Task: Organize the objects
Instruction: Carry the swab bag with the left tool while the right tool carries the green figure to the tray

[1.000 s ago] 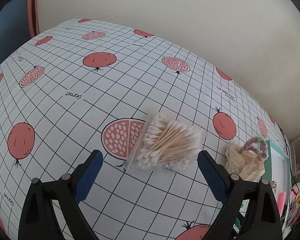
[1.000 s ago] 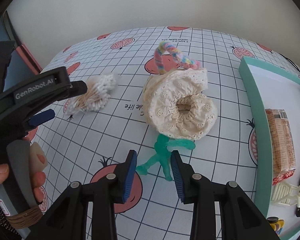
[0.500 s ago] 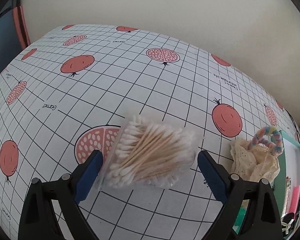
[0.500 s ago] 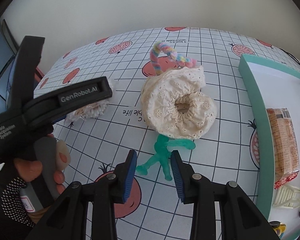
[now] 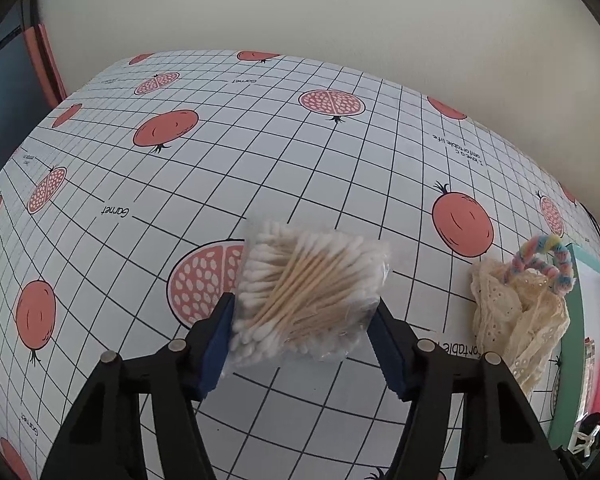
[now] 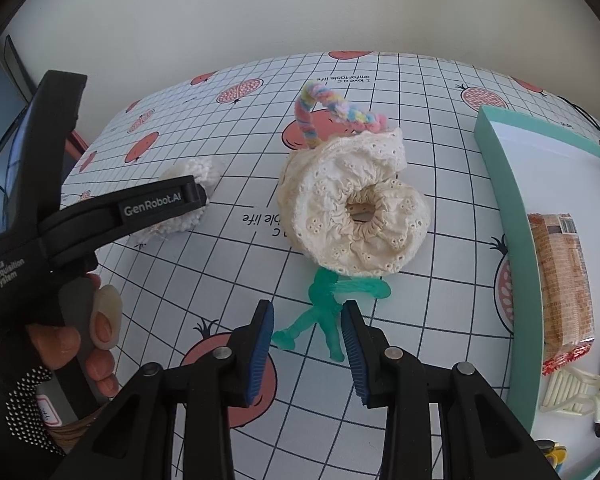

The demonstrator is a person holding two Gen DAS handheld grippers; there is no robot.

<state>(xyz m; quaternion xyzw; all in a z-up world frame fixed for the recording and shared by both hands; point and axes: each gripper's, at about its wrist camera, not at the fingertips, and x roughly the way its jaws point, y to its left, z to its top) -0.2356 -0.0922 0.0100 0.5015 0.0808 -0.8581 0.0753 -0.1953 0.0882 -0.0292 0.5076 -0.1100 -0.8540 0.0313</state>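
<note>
Left gripper (image 5: 303,332): your jaws were closing, pads touching the cotton swab bag (image 5: 308,292) on the tablecloth (image 5: 260,160). Right gripper (image 6: 308,344) sat half-open astride the green figure (image 6: 324,312); scrunchie (image 6: 356,216) at 12 o'clock.

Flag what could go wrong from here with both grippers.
The left gripper is closing on the swab bag; its slippery film could slide out or the swabs get crushed. The right gripper straddles the green figure, whose top lies under the scrunchie, so lifting may drag the scrunchie along.
</note>
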